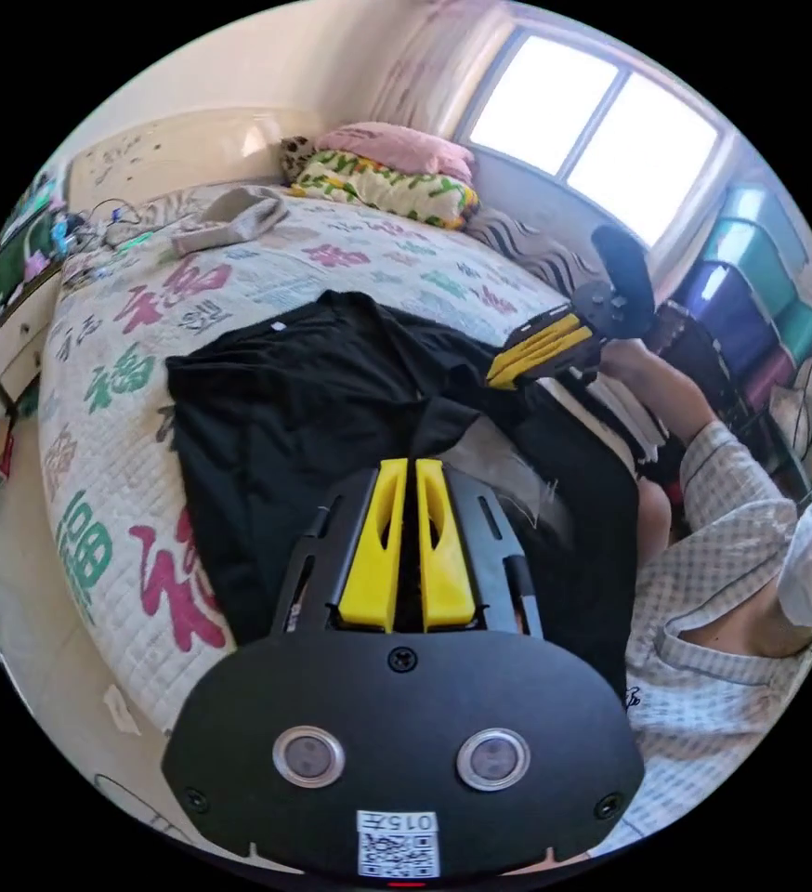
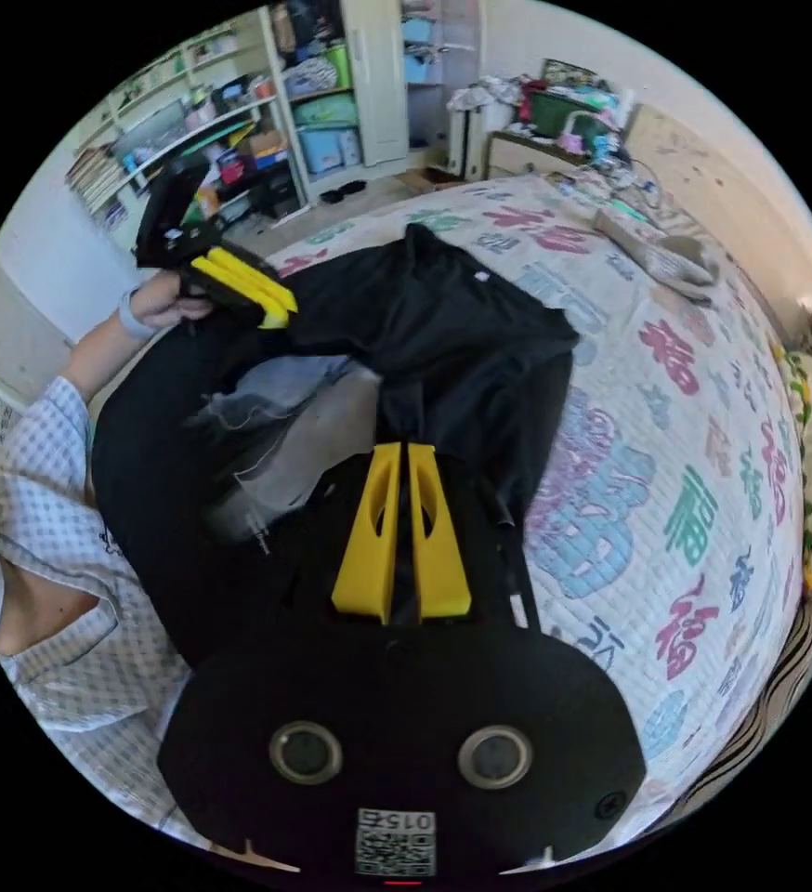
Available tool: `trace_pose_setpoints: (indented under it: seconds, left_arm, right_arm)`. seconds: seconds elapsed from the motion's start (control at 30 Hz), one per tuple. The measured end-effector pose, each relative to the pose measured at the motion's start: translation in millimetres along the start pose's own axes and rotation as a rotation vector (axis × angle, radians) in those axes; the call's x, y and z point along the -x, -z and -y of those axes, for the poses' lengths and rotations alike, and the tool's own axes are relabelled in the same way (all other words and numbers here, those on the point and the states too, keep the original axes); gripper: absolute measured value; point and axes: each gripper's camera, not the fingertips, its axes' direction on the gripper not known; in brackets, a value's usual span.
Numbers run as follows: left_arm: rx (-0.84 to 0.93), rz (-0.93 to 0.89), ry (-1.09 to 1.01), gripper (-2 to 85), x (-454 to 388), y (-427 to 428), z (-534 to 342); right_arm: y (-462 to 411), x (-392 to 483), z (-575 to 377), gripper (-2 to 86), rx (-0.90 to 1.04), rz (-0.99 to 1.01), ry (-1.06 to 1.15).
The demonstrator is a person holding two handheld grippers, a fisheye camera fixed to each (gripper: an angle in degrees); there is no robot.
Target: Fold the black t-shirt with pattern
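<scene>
The black t-shirt point(image 1: 304, 409) lies spread on the bed, collar end away from the person. Its near edge is lifted and turned over, showing a pale grey inside patch point(image 1: 508, 465). My left gripper point(image 1: 411, 465) has its yellow jaws pressed together on a raised peak of the black cloth. My right gripper point(image 1: 497, 376), held in a hand, pinches the same edge further right. In the right gripper view, the right gripper point(image 2: 404, 448) is shut on the t-shirt point(image 2: 462, 325), and the left gripper point(image 2: 281, 316) grips the cloth at upper left beside the grey patch point(image 2: 304, 418).
A white quilt point(image 1: 118, 390) with coloured characters covers the bed. Pillows and folded blankets point(image 1: 387, 177) are at its head, with a grey garment point(image 1: 234, 218) nearby. Coloured storage bins point(image 1: 750, 279) stand by the window, shelves point(image 2: 229, 102) across the room. The person's checked shirt point(image 1: 722, 595) is close.
</scene>
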Motion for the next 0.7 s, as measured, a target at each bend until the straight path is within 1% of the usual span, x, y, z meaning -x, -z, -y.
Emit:
trace_pose_setpoints:
  seconds: [0.03,0.07,0.1,0.17,0.2,0.23,0.27,0.3,0.33,0.37,0.4,0.47,0.6,0.7]
  left_arm:
    - [-0.075,0.011,0.069,1.1,24,28,-7]
    - [-0.157,0.038,0.138,0.8,49,57,-19]
    - [-0.195,0.056,0.176,0.7,63,72,-26]
    - [-0.286,0.165,0.339,0.3,118,119,-58]
    - [-0.286,0.193,0.382,0.2,133,127,-66]
    - [-0.244,0.233,0.46,0.2,161,135,-84]
    - [-0.15,0.257,0.549,0.3,189,135,-101]
    - [-0.102,0.26,0.594,0.4,202,135,-110]
    - [-0.04,0.257,0.655,0.6,218,138,-125]
    - [-0.075,0.283,0.666,0.8,221,149,-138]
    - [-0.119,0.291,0.661,1.0,219,156,-143]
    - [-0.259,0.271,0.64,1.8,210,178,-153]
    - [-0.3,0.258,0.582,4.6,193,187,-133]
    - [-0.352,0.295,0.47,6.6,166,186,-95]
  right_arm:
    - [11,-29,-2,-0.1,-0.044,-0.03,-0.097]
    - [20,-60,-7,-0.2,-0.066,-0.104,-0.21]
    - [22,-74,-10,-0.1,-0.067,-0.144,-0.261]
    - [23,-128,-20,0.2,0.017,-0.276,-0.464]
    - [22,-139,-22,0.3,0.051,-0.289,-0.503]
    - [19,-158,-23,0.5,0.126,-0.284,-0.57]
    - [16,-172,-21,0.8,0.213,-0.277,-0.61]
    - [16,-176,-20,0.9,0.243,-0.296,-0.621]
    - [19,-180,-15,1.2,0.265,-0.372,-0.648]
    - [24,-180,-9,1.5,0.265,-0.437,-0.651]
    - [27,-178,-6,2.3,0.256,-0.458,-0.637]
    - [35,-167,11,4.7,0.203,-0.478,-0.564]
    - [41,-146,43,6.1,0.065,-0.443,-0.442]
    - [31,-135,72,6.9,-0.02,-0.37,-0.363]
